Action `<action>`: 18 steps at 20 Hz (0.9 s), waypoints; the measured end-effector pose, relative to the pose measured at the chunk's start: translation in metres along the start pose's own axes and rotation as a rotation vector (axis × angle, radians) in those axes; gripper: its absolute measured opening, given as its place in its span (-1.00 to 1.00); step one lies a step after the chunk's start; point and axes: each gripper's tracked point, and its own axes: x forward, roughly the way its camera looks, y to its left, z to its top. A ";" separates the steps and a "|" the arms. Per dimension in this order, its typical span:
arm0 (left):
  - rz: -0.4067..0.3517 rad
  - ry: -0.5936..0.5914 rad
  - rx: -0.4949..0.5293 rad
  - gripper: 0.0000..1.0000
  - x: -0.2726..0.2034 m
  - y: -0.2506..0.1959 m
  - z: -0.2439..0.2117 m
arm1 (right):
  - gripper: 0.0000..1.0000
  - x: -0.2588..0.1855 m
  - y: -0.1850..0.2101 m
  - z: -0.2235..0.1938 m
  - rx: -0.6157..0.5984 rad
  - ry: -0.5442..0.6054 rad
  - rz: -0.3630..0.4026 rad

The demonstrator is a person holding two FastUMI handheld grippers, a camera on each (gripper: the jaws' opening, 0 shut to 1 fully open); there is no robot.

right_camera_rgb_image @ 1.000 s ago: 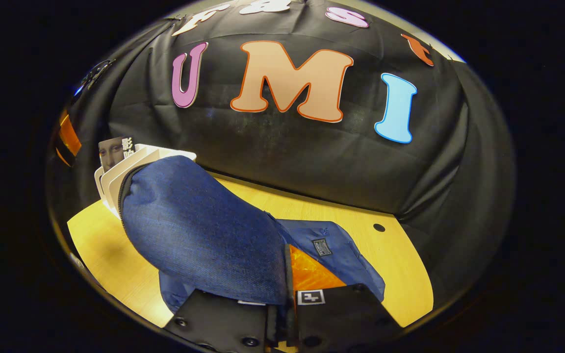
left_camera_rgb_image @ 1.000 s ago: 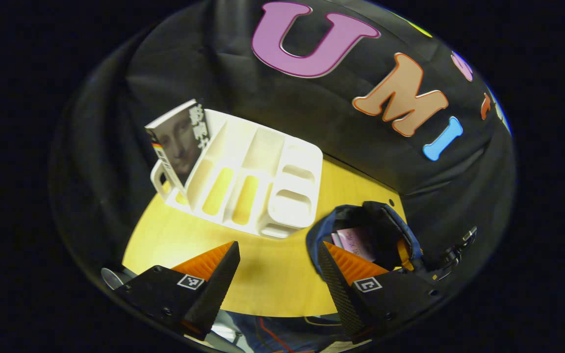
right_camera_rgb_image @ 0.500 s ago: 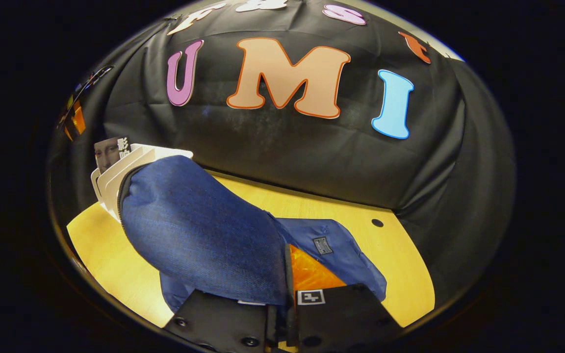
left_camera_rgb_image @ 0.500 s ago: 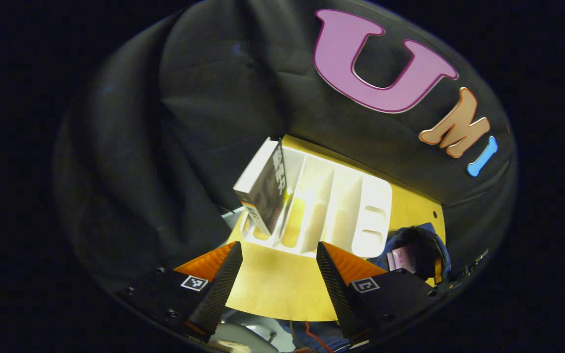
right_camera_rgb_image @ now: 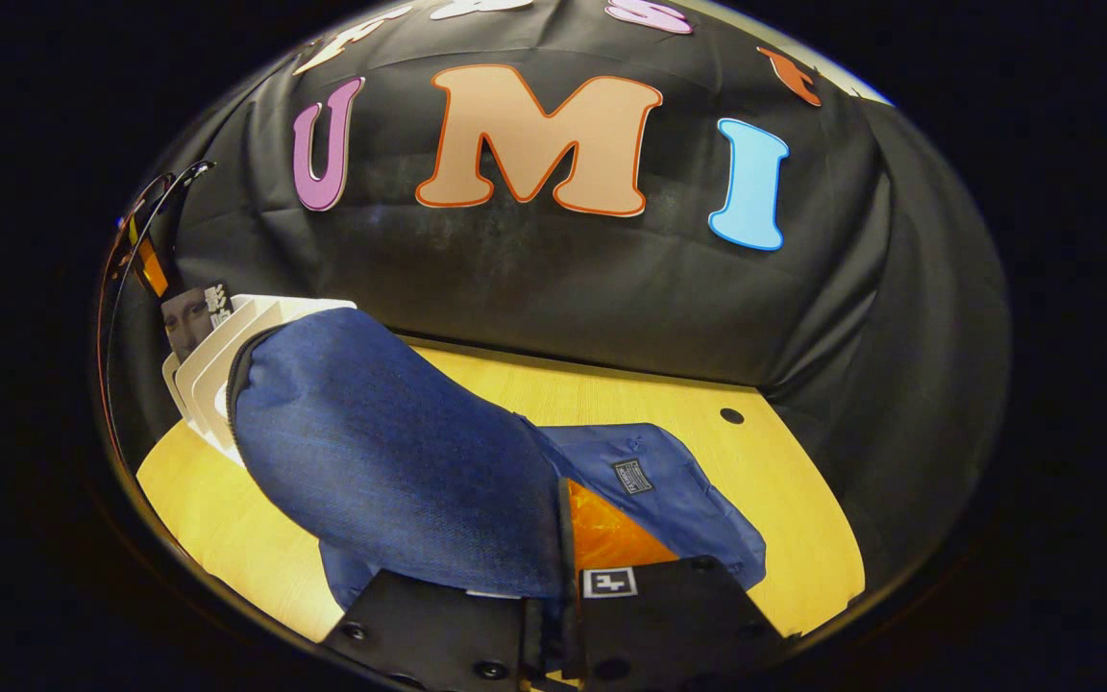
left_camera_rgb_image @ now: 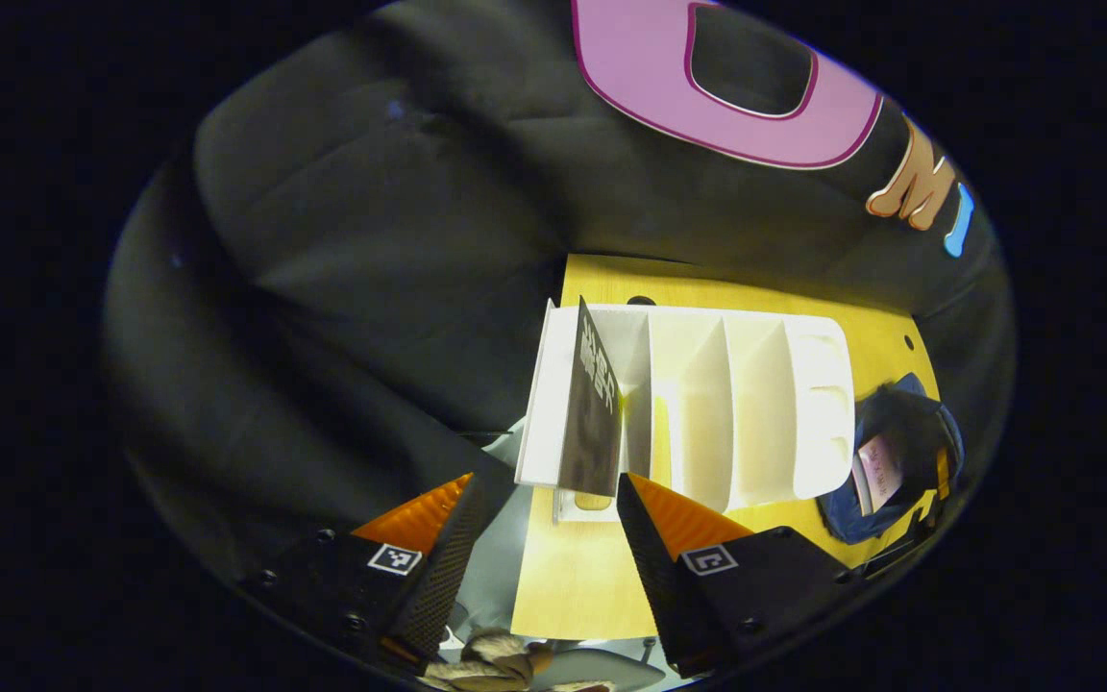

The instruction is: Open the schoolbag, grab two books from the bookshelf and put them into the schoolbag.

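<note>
I saw my left gripper (left_camera_rgb_image: 544,505) spread wide, book (left_camera_rgb_image: 590,413) upright in the bookshelf (left_camera_rgb_image: 765,404) just ahead. Right gripper (right_camera_rgb_image: 563,577) pinched the schoolbag (right_camera_rgb_image: 400,461) fabric.

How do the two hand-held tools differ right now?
The left tool is open and holds nothing, its fingers spread just short of the dark book in the white bookshelf. The right tool is shut on the blue schoolbag, pinching its fabric. Both are above the yellow table.

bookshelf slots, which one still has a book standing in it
The end slot farthest from the schoolbag holds the dark-covered book; the bookshelf's other slots are empty.
</note>
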 end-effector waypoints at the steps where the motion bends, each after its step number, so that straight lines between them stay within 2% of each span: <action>1: 0.003 0.011 0.009 0.65 0.008 0.001 0.003 | -0.84 0.001 0.001 -0.001 -0.001 0.003 -0.008; 7: -0.043 0.087 0.001 0.61 0.055 -0.008 0.007 | -0.84 0.002 0.006 0.002 -0.010 0.017 -0.033; 9: -0.055 0.119 0.000 0.46 0.063 -0.015 0.008 | -0.84 0.002 0.005 0.001 -0.011 0.020 -0.036; 13: -0.065 0.145 0.027 0.00 0.077 -0.031 0.014 | -0.84 -0.001 0.004 0.002 0.001 0.020 -0.047; 18: -0.098 0.178 0.061 -0.22 0.073 -0.055 0.021 | -0.84 -0.004 0.003 0.002 0.000 0.013 -0.062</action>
